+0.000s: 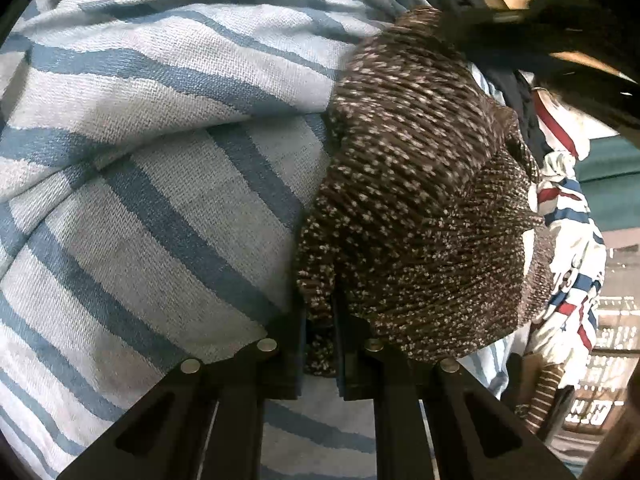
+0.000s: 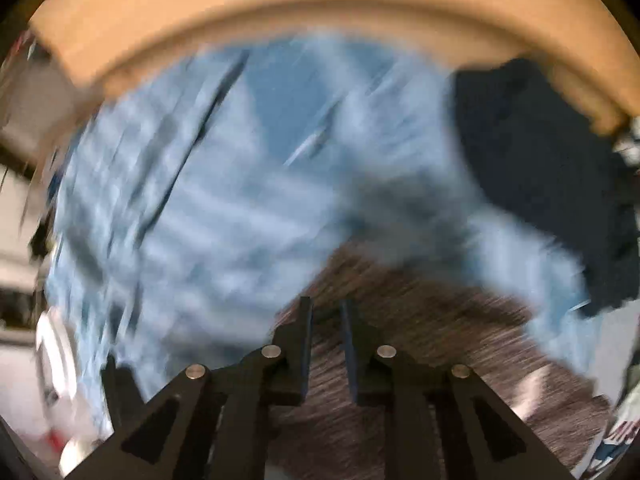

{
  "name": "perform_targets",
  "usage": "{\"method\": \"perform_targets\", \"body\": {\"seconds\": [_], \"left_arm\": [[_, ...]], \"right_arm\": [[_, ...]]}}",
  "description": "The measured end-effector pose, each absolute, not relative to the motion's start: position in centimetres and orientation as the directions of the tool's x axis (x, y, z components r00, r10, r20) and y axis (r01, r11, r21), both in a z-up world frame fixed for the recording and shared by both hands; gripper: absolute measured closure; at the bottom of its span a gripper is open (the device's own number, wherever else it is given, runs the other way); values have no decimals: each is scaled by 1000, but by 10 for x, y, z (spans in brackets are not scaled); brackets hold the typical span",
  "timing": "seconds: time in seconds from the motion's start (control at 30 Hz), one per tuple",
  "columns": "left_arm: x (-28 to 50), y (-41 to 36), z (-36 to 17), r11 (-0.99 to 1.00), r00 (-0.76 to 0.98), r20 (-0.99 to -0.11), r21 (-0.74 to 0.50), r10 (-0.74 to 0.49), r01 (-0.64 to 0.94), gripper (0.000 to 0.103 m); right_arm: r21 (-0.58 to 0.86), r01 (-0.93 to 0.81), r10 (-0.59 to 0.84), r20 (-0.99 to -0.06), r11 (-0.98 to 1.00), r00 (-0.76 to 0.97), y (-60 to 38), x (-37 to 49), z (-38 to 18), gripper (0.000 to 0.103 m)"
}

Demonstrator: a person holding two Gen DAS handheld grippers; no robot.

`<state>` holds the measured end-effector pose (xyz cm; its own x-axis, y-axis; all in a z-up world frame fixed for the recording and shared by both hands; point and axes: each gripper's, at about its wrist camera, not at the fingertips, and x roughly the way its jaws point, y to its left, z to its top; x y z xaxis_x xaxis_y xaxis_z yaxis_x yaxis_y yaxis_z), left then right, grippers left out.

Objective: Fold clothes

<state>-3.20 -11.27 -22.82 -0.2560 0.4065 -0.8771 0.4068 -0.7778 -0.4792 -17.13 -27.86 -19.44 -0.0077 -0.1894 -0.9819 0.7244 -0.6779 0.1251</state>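
The left gripper (image 1: 320, 336) clamps an edge of the brown speckled knit garment (image 1: 420, 208), which lies over blue-and-white striped woven cloth (image 1: 140, 200). The right gripper (image 2: 326, 344) pinches the same knit (image 2: 420, 344), blurred, before a tan curved edge (image 2: 320, 4).

right wrist view: motion-blurred throughout | blue striped cloth (image 2: 224, 208): pattern smeared | brown knit (image 2: 420, 312): texture streaked, grip by right tongs (image 2: 326, 344) unclear | left wrist view: dark object (image 1: 540, 20) at 1 o'clock blurred, unidentifiable | striped fabric (image 1: 140, 200): cropped at 9 o'clock
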Motion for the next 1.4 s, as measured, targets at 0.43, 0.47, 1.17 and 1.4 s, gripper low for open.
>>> {"method": "perform_targets", "body": {"seconds": [0.43, 0.47, 1.17, 1.4], "left_arm": [[-4, -115, -209, -698, -341, -846, -532, 410, 479, 90], [2, -117, -199, -684, -387, -833, -549, 397, 480, 90], [28, -65, -174, -728, -386, -776, -616, 498, 301, 53], [29, -55, -174, -782, -358, -815, -558, 455, 278, 53]], "right_arm": [[192, 480, -373, -872, -856, -316, -164, -207, -143, 59], [185, 483, -365, -878, -856, -310, -152, -201, -144, 59], [280, 472, -413, -888, -836, -205, -40, -150, -162, 91], [330, 467, -438, -888, -820, -140, -35, -147, -174, 61]]}}
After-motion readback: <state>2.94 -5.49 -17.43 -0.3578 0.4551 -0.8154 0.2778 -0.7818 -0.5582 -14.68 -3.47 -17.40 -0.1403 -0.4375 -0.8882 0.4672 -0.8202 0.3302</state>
